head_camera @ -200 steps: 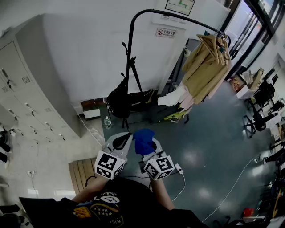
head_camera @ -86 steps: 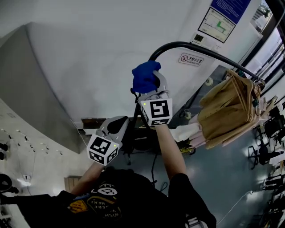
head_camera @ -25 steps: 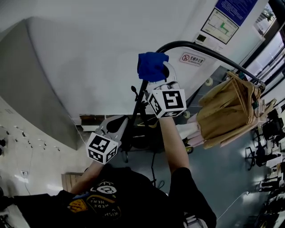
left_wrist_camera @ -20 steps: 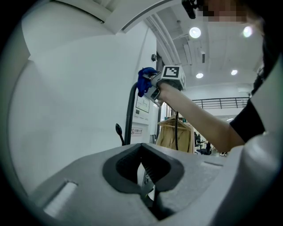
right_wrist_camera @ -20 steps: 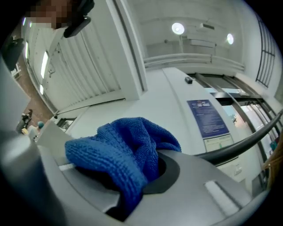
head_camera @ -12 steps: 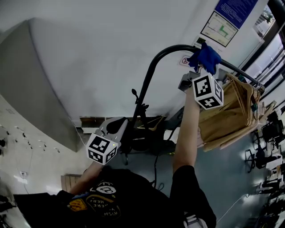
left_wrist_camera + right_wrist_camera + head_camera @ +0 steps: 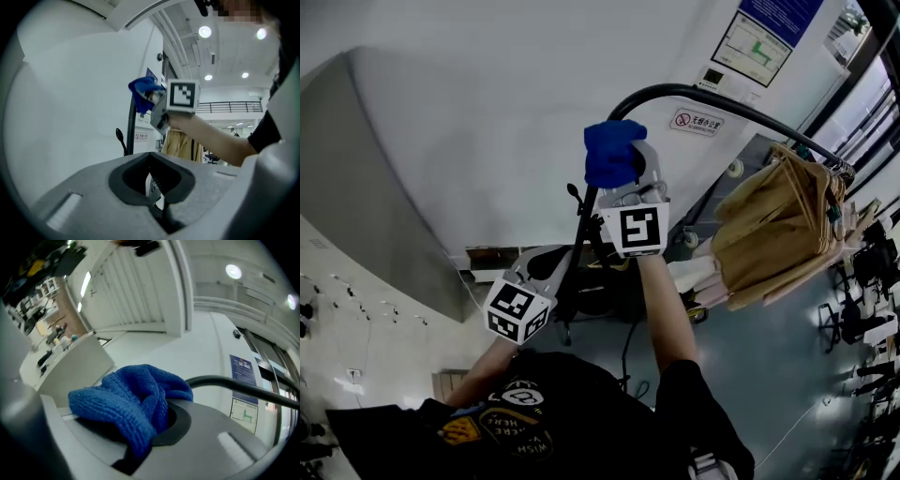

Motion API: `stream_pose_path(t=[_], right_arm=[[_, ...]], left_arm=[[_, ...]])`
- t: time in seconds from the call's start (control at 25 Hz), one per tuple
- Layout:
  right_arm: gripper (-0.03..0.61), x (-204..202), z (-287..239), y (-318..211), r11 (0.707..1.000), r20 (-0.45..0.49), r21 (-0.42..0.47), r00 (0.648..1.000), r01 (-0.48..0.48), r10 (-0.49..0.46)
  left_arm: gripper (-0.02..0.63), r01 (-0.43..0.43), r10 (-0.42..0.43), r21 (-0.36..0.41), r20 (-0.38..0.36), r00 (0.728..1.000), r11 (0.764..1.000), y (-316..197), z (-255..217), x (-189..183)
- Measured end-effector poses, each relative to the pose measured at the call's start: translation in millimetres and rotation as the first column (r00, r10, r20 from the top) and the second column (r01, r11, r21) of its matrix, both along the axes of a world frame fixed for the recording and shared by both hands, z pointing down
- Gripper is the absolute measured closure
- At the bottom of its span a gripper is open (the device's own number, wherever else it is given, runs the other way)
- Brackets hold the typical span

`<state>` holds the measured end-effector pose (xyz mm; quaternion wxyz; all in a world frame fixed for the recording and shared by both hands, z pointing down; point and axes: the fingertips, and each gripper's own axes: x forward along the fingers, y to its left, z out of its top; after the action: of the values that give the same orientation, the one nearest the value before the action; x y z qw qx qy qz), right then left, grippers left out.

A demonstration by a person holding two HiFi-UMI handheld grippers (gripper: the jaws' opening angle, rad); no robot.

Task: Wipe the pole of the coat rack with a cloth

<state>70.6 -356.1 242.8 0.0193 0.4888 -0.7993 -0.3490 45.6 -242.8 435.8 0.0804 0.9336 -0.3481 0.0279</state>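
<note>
The black coat rack pole rises from the floor, bends at the top and runs right. My right gripper is raised to the bend and shut on a bunched blue cloth, which sits against the pole just below the curve. In the right gripper view the cloth fills the jaws and the pole passes just behind it. My left gripper hangs low at the left, shut and holding nothing. The left gripper view looks up at the cloth and the pole.
Tan coats hang from the pole's right end. A white wall with signs stands behind the rack. Grey lockers line the left. A dark bag lies at the rack's base. Office chairs stand at the far right.
Half a second ago my right gripper held the cloth out on the pole's upper run near the coats. It has come back left and down to the bend. The left gripper stayed put.
</note>
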Motion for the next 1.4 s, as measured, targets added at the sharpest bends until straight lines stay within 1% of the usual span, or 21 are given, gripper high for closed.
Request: stream_pose_path(t=[0.04, 0.08, 0.2, 0.28, 0.36, 0.4, 0.48, 0.56, 0.68, 0.8, 0.88, 0.96, 1.0, 1.04, 1.12, 1.16, 1.2, 1.24, 1.28, 1.32, 1.4], right_arm=[[0.552, -5.6, 30.2, 0.3, 0.999, -0.057, -0.034, 0.998, -0.024, 0.022], [0.553, -9.2, 58.4, 0.5, 0.997, -0.081, -0.071, 0.996, -0.034, 0.028], [0.554, -12.0, 131.8, 0.7, 0.980, -0.064, -0.200, 0.998, -0.018, 0.005], [0.554, -11.8, 170.8, 1.6, 0.956, -0.062, -0.293, 0.998, -0.013, -0.005], [0.554, -11.4, 192.9, 1.8, 0.932, -0.051, -0.362, 0.999, 0.000, -0.019], [0.554, -11.5, 195.0, 1.2, 0.922, -0.049, -0.388, 0.998, 0.006, -0.027], [0.555, -12.6, 181.3, -0.7, 0.910, -0.042, -0.413, 0.998, 0.026, -0.048], [0.555, -13.3, 144.9, -1.6, 0.928, -0.010, -0.367, 0.997, 0.061, -0.070], [0.555, -14.5, 73.4, -4.2, 0.960, 0.035, -0.257, 0.994, 0.109, -0.104], [0.555, -12.8, -0.2, -7.0, 0.979, 0.084, -0.150, 0.988, 0.142, -0.130], [0.555, 3.3, -47.5, -8.8, 0.991, 0.132, -0.063, 0.985, 0.117, -0.108], [0.555, 39.2, -87.5, -12.0, 0.998, 0.236, 0.011, 0.970, 0.058, -0.059], [0.555, 63.8, -101.9, -13.8, 0.999, 0.315, 0.025, 0.949, 0.024, -0.031], [0.555, 91.8, -111.9, -15.2, 1.000, 0.402, 0.023, 0.916, -0.017, 0.007], [0.555, 150.2, -119.9, -16.9, 0.991, 0.556, -0.009, 0.823, -0.135, 0.117], [0.555, 173.6, -119.9, -17.0, 0.982, 0.614, -0.028, 0.772, -0.185, 0.163], [0.555, 187.5, -118.7, -16.5, 0.978, 0.656, -0.038, 0.733, -0.207, 0.181], [0.555, 190.4, -117.0, -16.0, 0.978, 0.677, -0.035, 0.715, -0.204, 0.174], [0.555, 183.6, -115.1, -15.6, 0.981, 0.674, -0.024, 0.722, -0.190, 0.156], [0.555, 170.3, -113.3, -15.2, 0.984, 0.649, -0.008, 0.748, -0.177, 0.140], [0.555, 135.4, -110.6, -14.3, 0.988, 0.575, 0.031, 0.811, -0.148, 0.104]], left_arm=[[0.612, 0.004, -0.004, 0.001, 0.001, 1.000, 1.000, -0.7, -0.1, -1.5], [0.612, 0.008, -0.008, 0.002, 0.002, 1.000, 1.000, -1.2, -0.2, -2.8], [0.612, 0.013, -0.013, 0.002, 0.003, 1.000, 1.000, -0.6, 0.4, -5.2], [0.612, 0.015, -0.015, -0.003, 0.002, 1.000, 1.000, 0.4, 2.0, -6.4], [0.612, 0.019, -0.019, -0.008, 0.002, 1.000, 1.000, 1.0, 3.2, -8.6], [0.612, 0.022, -0.022, -0.008, 0.002, 1.000, 1.000, 1.2, 3.1, -9.9], [0.612, 0.027, -0.027, -0.004, 0.005, 1.000, 1.000, 1.3, 2.2, -12.2], [0.612, 0.029, -0.029, 0.000, 0.005, 1.000, 1.000, 2.1, 1.3, -13.0], [0.612, 0.023, -0.023, 0.001, 0.004, 1.000, 1.000, 4.2, 1.0, -11.8], [0.612, 0.019, -0.019, -0.002, 0.000, 1.000, 1.000, 6.7, 2.6, -11.7], [0.612, 0.019, -0.019, -0.003, -0.002, 1.000, 1.000, 8.9, 2.5, -13.1], [0.612, 0.023, -0.023, -0.001, -0.004, 1.000, 1.000, 10.4, 1.2, -15.9], [0.612, 0.027, -0.027, -0.001, -0.006, 1.000, 1.000, 11.2, 1.1, -17.8], [0.612, 0.032, -0.032, -0.002, -0.007, 0.999, 0.999, 12.1, 1.5, -19.9], [0.612, 0.044, -0.044, -0.007, -0.007, 0.999, 0.999, 12.8, 3.3, -24.9], [0.612, 0.050, -0.050, -0.011, -0.008, 0.999, 0.999, 12.4, 4.4, -27.4], [0.612, 0.054, -0.054, -0.015, -0.008, 0.999, 0.998, 11.4, 5.4, -29.7], [0.612, 0.056, -0.056, -0.019, -0.007, 0.998, 0.998, 10.3, 6.1, -31.4], [0.612, 0.055, -0.055, -0.022, -0.007, 0.998, 0.998, 9.3, 6.7, -32.0], [0.612, 0.051, -0.051, -0.023, -0.007, 0.999, 0.998, 8.7, 6.9, -31.3], [0.612, 0.034, -0.034, -0.020, -0.006, 0.999, 0.999, 8.6, 6.6, -26.1]])
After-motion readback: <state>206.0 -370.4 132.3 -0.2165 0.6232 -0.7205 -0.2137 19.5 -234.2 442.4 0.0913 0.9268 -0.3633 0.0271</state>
